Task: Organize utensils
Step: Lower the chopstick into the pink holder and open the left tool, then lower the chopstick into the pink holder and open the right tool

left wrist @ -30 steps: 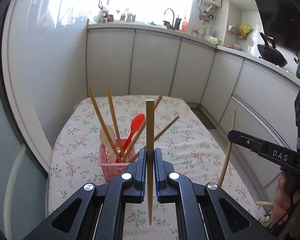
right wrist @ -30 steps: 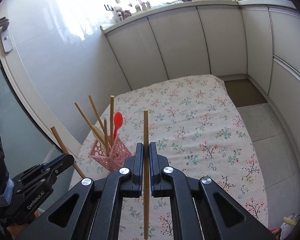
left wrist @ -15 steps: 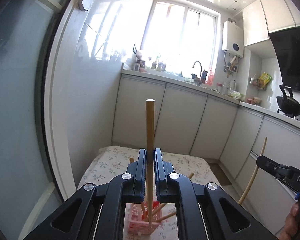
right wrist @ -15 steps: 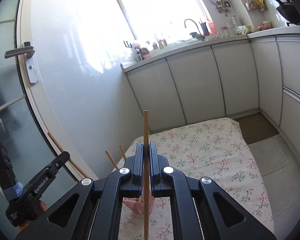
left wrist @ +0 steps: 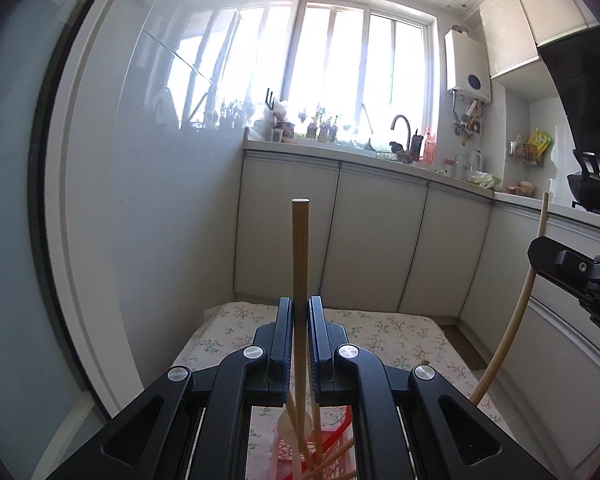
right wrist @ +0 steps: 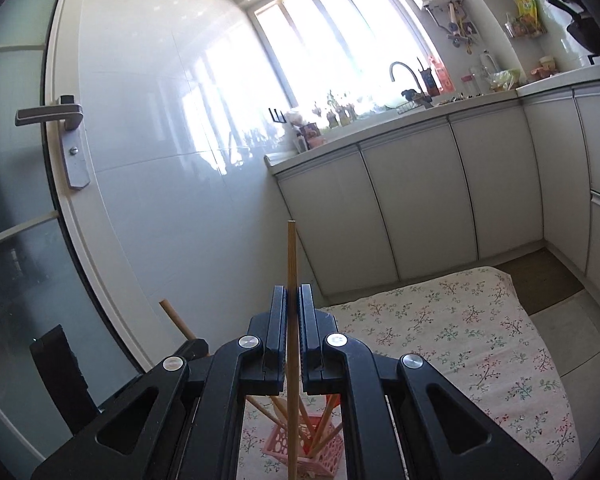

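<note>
My left gripper (left wrist: 299,312) is shut on an upright wooden chopstick (left wrist: 300,256). Its lower end hangs over the pink utensil basket (left wrist: 284,456), which holds several chopsticks, a red spoon and a pale spoon. My right gripper (right wrist: 291,300) is shut on a second upright chopstick (right wrist: 291,264), whose lower end hangs in front of the same pink basket (right wrist: 328,450). The right gripper also shows at the right edge of the left wrist view (left wrist: 572,264) with its chopstick (left wrist: 516,320). The left gripper's chopstick (right wrist: 176,318) shows low left in the right wrist view.
The basket stands on a table with a floral cloth (right wrist: 460,332). White kitchen cabinets (left wrist: 380,236) stand behind it, with a counter, a sink tap (left wrist: 402,128) and a window. A glass door with a handle (right wrist: 66,128) is at the left.
Both grippers have tilted up and come closer over the basket, so it slid from mid-frame to the bottom edge. Each still holds its chopstick.
</note>
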{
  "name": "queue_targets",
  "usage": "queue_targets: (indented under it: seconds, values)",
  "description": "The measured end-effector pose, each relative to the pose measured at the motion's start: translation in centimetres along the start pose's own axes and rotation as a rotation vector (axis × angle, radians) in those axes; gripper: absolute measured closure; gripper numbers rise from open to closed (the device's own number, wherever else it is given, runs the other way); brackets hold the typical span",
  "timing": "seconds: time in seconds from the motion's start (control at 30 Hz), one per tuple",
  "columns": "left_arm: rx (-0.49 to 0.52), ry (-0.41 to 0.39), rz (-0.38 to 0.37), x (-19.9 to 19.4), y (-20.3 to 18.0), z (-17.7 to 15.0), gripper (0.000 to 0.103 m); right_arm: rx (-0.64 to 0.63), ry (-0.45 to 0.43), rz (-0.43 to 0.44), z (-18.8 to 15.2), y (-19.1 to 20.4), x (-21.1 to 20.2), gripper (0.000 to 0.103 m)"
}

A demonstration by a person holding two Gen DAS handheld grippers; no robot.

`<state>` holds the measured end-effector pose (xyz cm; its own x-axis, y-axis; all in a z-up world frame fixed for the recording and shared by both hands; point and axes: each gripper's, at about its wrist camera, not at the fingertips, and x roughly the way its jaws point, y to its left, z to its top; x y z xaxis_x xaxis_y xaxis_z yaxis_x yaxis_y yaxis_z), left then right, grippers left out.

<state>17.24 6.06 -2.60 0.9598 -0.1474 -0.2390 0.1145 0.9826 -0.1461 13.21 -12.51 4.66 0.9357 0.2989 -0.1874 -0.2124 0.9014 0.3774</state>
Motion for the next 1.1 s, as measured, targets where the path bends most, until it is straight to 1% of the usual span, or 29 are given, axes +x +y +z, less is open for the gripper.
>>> queue_targets:
  seconds: [0.1,0.3,0.43,0.5,0.53,0.6,0.67,0.77,0.87,0.93,0.97,1.0,1.03,1.07,1.1]
  values:
    - [0.028,0.003,-0.003,1.0,-0.2,-0.6,0.096,-0.017,-0.009,-0.015,-0.3,0.6,1.3,0.098]
    - [0.08,0.055,0.007,2.4,-0.4,-1.4,0.096,-0.044,0.001,-0.051,-1.5,1.3,4.3,0.098]
    - [0.063,0.117,-0.015,3.4,0.1,-2.1,0.096,-0.04,0.019,-0.072,-2.5,1.5,6.5,0.097]
    - [0.044,0.129,-0.017,3.4,0.6,-2.2,0.094,-0.04,0.028,-0.084,-3.1,1.5,7.5,0.097]
    - [0.037,0.128,-0.017,3.3,0.8,-2.2,0.092,-0.041,0.035,-0.087,-3.4,1.6,7.9,0.097]
    - [0.022,0.128,-0.02,3.1,1.2,-1.9,0.079,-0.049,0.044,-0.098,-4.0,1.8,8.8,0.097]
    - [0.014,0.127,-0.015,2.9,1.5,-1.7,0.073,-0.062,0.05,-0.114,-4.5,1.9,9.5,0.097]
    - [0.006,0.147,-0.006,2.6,2.0,-1.7,0.071,-0.064,0.067,-0.125,-5.2,1.8,10.4,0.097]
    - [0.01,0.182,0.007,2.7,2.2,-1.9,0.065,-0.075,0.088,-0.134,-5.9,1.8,11.1,0.097]
    - [0.018,0.209,0.018,2.6,2.3,-2.2,0.061,-0.08,0.119,-0.126,-6.3,1.6,11.4,0.096]
    - [0.023,0.224,0.019,2.6,2.2,-2.2,0.057,-0.083,0.13,-0.123,-6.4,1.6,11.5,0.096]
    - [0.028,0.24,0.021,2.6,2.1,-2.4,0.053,-0.088,0.141,-0.122,-6.3,1.5,11.4,0.093]
    - [0.034,0.25,0.023,2.4,2.0,-2.5,0.052,-0.091,0.147,-0.116,-6.2,1.5,11.3,0.086]
    - [0.041,0.259,0.024,2.1,1.9,-2.6,0.048,-0.093,0.15,-0.11,-6.0,1.4,11.0,0.081]
    - [0.047,0.27,0.027,1.9,1.8,-2.7,0.044,-0.095,0.148,-0.102,-5.7,1.3,10.4,0.07]
